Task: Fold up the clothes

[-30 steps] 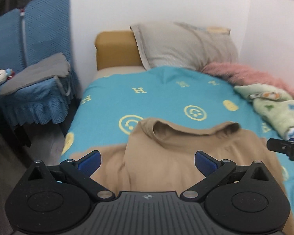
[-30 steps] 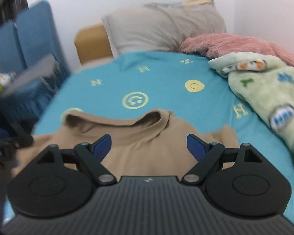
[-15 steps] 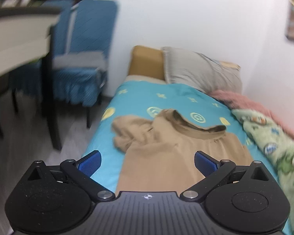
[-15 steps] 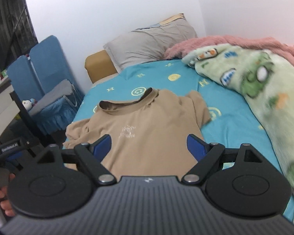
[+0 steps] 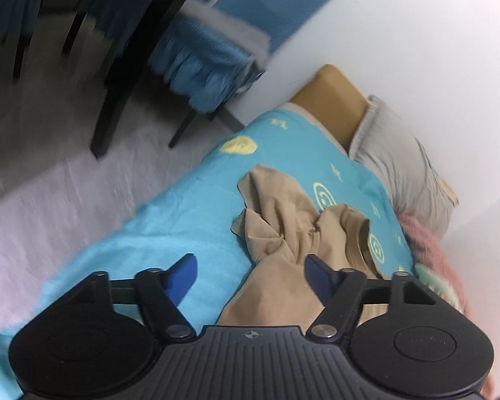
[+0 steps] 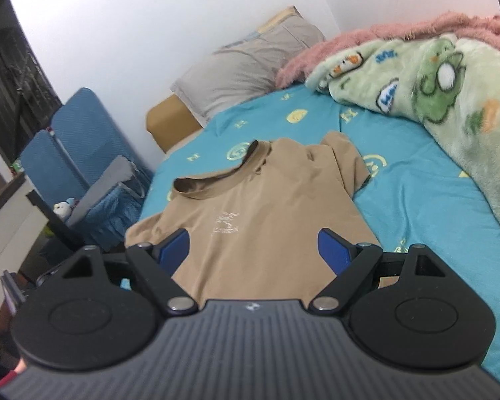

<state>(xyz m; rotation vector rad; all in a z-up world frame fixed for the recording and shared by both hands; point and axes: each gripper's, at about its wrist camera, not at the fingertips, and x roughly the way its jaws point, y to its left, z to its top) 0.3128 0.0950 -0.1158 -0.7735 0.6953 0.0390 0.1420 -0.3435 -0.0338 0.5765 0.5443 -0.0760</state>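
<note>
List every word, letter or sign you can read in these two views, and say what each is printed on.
"H": yellow letters on the turquoise bedsheet, among smiley faces.
Pale print on the tan T-shirt chest: too blurred to read.
Marks on the green blanket: unreadable.
Nothing else legible.

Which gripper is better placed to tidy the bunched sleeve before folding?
Probably left. The left gripper, jaws open, points at the shirt's bunched sleeve; the right gripper faces the chest.

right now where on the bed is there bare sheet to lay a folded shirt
Bare teal sheet lies between the tan shirt and the green blanket, and between the shirt's collar and the grey pillow. The blanket side is crowded.
</note>
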